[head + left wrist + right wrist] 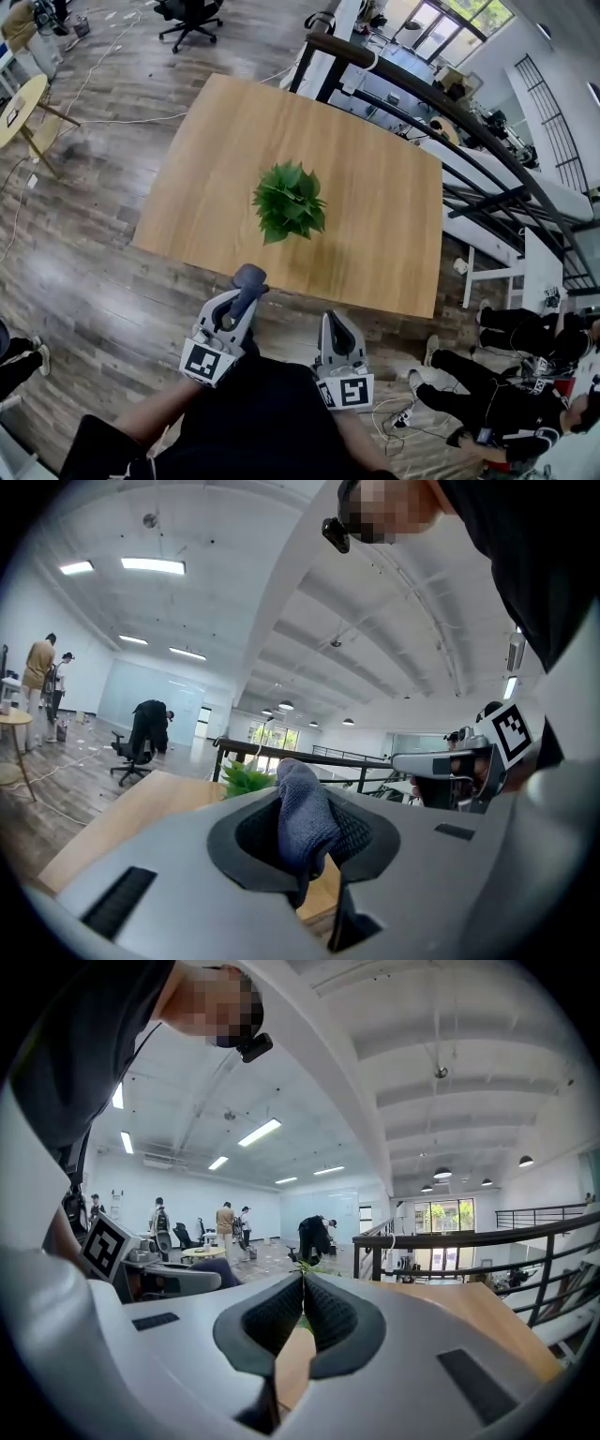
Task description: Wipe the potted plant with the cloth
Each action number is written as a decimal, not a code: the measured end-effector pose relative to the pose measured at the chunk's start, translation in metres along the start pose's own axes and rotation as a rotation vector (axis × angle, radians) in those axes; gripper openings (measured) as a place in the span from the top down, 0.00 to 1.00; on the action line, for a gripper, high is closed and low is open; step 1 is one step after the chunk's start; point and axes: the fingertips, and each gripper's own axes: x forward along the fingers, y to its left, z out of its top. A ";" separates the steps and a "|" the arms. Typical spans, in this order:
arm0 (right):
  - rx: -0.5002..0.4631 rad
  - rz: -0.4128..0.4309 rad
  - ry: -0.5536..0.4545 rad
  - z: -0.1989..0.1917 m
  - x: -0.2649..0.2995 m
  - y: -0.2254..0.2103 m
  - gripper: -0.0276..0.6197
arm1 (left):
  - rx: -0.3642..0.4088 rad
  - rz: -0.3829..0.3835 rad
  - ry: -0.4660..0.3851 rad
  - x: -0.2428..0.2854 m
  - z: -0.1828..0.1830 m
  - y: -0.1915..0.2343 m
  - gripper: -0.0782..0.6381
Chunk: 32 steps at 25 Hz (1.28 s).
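A small green potted plant [289, 201] stands near the middle of the wooden table [375, 216]. Below the table's near edge, my left gripper [249, 278] is shut on a grey-blue cloth [247, 287], which sticks out between its pads. In the left gripper view the cloth [302, 819] fills the jaws, with the plant [247, 778] just beyond. My right gripper [337, 328] is beside it, off the table, jaws shut with nothing between them [302, 1283]. Only leaf tips show past the right gripper's pads.
A dark metal railing [450, 112] runs along the table's far right side. Seated people's legs [506, 375] are at the lower right. An office chair [187, 19] and a small round table [21, 108] stand on the wood floor at the far left.
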 end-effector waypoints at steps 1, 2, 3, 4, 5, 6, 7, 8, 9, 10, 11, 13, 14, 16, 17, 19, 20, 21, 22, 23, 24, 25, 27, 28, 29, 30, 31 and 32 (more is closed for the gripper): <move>0.006 0.000 0.000 0.001 0.006 -0.002 0.93 | 0.002 0.005 0.002 0.003 0.001 0.006 0.77; 0.010 0.000 -0.001 0.002 0.010 -0.005 0.93 | 0.003 0.008 0.004 0.005 0.002 0.010 0.77; 0.013 0.000 -0.002 0.002 0.014 -0.007 0.93 | 0.004 0.009 0.007 0.007 0.003 0.013 0.77; 0.013 0.001 -0.004 0.003 0.016 -0.009 0.93 | 0.006 0.007 0.011 0.009 0.003 0.014 0.77; 0.012 0.001 -0.008 0.002 0.018 -0.011 0.93 | 0.007 0.003 0.015 0.011 0.003 0.016 0.77; 0.010 0.001 -0.011 0.001 0.020 -0.014 0.93 | 0.007 -0.002 0.014 0.013 0.001 0.017 0.77; 0.008 -0.001 -0.010 -0.002 0.023 -0.018 0.93 | 0.009 -0.004 0.008 0.015 -0.001 0.020 0.77; 0.007 -0.002 -0.007 -0.005 0.026 -0.023 0.93 | 0.017 -0.001 0.001 0.018 -0.003 0.024 0.77; 0.004 0.002 -0.005 -0.008 0.030 -0.028 0.93 | 0.031 0.009 -0.002 0.021 -0.007 0.027 0.77; -0.003 0.011 -0.004 -0.010 0.035 -0.033 0.93 | 0.048 0.026 0.003 0.023 -0.012 0.031 0.77; -0.015 0.027 -0.005 -0.013 0.041 -0.036 0.93 | 0.062 0.045 0.013 0.025 -0.016 0.036 0.77; -0.039 0.068 -0.010 -0.020 0.055 -0.040 0.93 | 0.089 0.082 0.042 0.029 -0.027 0.046 0.77; -0.045 0.089 -0.008 -0.025 0.062 -0.043 0.93 | 0.103 0.098 0.052 0.033 -0.034 0.051 0.77; -0.069 0.124 0.015 -0.040 0.075 -0.051 0.93 | 0.107 0.129 0.076 0.041 -0.049 0.063 0.77; -0.088 0.141 0.033 -0.050 0.081 -0.056 0.93 | 0.091 0.145 0.099 0.044 -0.059 0.069 0.77; -0.125 0.177 0.071 -0.068 0.096 -0.066 0.93 | 0.054 0.172 0.147 0.052 -0.077 0.082 0.77; -0.138 0.197 0.090 -0.077 0.105 -0.070 0.93 | 0.046 0.181 0.164 0.056 -0.085 0.088 0.77; -0.138 0.220 0.105 -0.087 0.115 -0.073 0.91 | 0.043 0.186 0.177 0.062 -0.092 0.094 0.77; -0.126 0.246 0.114 -0.098 0.126 -0.074 0.76 | 0.041 0.190 0.190 0.067 -0.100 0.100 0.77; -0.113 0.272 0.121 -0.110 0.136 -0.075 0.61 | 0.033 0.195 0.202 0.072 -0.107 0.106 0.77; -0.106 0.297 0.140 -0.123 0.146 -0.076 0.60 | 0.018 0.203 0.214 0.077 -0.114 0.112 0.77; -0.111 0.323 0.173 -0.137 0.154 -0.077 0.59 | 0.006 0.212 0.225 0.083 -0.120 0.118 0.77; -0.140 0.376 0.242 -0.162 0.170 -0.079 0.56 | 0.001 0.217 0.229 0.096 -0.133 0.130 0.77; -0.155 0.397 0.259 -0.171 0.177 -0.081 0.55 | -0.002 0.215 0.227 0.103 -0.140 0.134 0.77; -0.166 0.409 0.268 -0.179 0.186 -0.083 0.53 | -0.013 0.216 0.227 0.110 -0.145 0.137 0.77; -0.176 0.418 0.278 -0.187 0.193 -0.086 0.50 | -0.035 0.222 0.228 0.116 -0.148 0.141 0.77; -0.186 0.428 0.293 -0.195 0.200 -0.087 0.47 | -0.068 0.230 0.225 0.123 -0.149 0.145 0.77; -0.194 0.444 0.314 -0.202 0.205 -0.087 0.44 | -0.107 0.237 0.216 0.129 -0.147 0.149 0.77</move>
